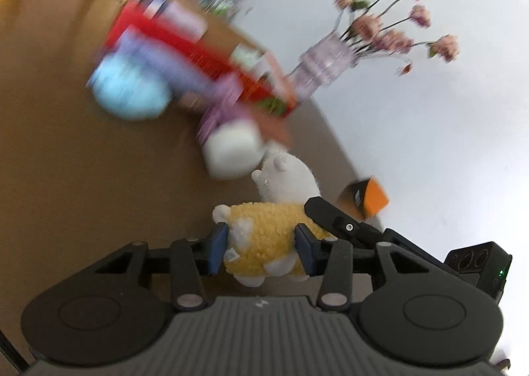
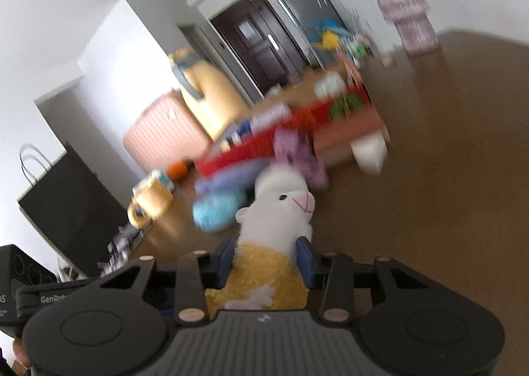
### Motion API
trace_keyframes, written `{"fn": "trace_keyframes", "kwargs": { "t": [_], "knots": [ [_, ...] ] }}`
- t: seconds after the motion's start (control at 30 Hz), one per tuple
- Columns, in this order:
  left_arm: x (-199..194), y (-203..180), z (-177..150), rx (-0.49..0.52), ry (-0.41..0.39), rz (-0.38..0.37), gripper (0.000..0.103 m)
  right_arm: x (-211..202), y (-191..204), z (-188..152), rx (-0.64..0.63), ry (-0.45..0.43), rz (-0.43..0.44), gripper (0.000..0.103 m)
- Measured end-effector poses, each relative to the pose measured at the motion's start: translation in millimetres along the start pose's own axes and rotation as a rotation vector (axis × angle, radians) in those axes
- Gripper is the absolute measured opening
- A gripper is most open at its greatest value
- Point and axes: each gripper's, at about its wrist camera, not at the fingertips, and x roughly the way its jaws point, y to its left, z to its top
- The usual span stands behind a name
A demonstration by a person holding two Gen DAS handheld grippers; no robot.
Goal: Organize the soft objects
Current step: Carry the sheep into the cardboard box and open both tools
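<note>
Your left claw (image 1: 261,250) grips the yellow body of the plush alpaca (image 1: 264,237), blue pads pressed into both flanks. Your right claw (image 2: 266,260) holds the same toy at the base of its white neck, head poking up past the pads. The alpaca hangs between the two claws above the brown table (image 1: 82,161). Farther in on the table, blurred, sit a red basket (image 1: 185,42), a light blue plush (image 1: 132,92) and what looks like a purple plush (image 2: 299,154). A vase of pink flowers (image 1: 327,58) stands by the table's far edge.
</note>
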Motion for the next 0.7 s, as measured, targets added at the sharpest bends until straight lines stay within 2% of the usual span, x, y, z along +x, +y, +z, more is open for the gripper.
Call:
{"fn": "trace_keyframes", "kwargs": {
  "t": [0.13,0.23,0.3,0.37,0.5,0.63,0.67,0.7],
  "knots": [
    [19.6,-36.5,74.7,0.115,-0.069,-0.018,0.044,22.2,0.4,79.4,-0.043,-0.074,0.029,0.040],
    [50.8,-54.1,135.5,0.143,-0.095,-0.024,0.044,55.8,-6.1,146.8,-0.061,-0.097,0.023,0.040],
    [81.3,-55.3,174.9,0.132,-0.088,-0.016,0.044,85.6,-13.2,182.3,-0.067,-0.083,0.000,0.040],
    [116.3,-43.2,207.2,0.044,-0.049,-0.019,0.044,118.3,-25.6,209.1,-0.053,-0.053,-0.039,0.040],
    [175.0,-17.2,236.7,-0.015,0.009,0.002,0.044,177.3,-51.5,230.9,-0.046,0.016,-0.125,0.040],
    [210.1,6.9,236.3,-0.039,0.070,0.061,0.044,215.2,-72.2,220.0,-0.036,0.090,-0.181,0.040],
    [217.1,8.2,233.3,-0.019,0.084,0.077,0.043,220.4,-74.6,216.0,-0.048,0.102,-0.200,0.037],
    [216.8,10.7,229.8,0.004,0.082,0.086,0.040,224.1,-74.3,211.3,-0.070,0.112,-0.226,0.029]
  ]
}}
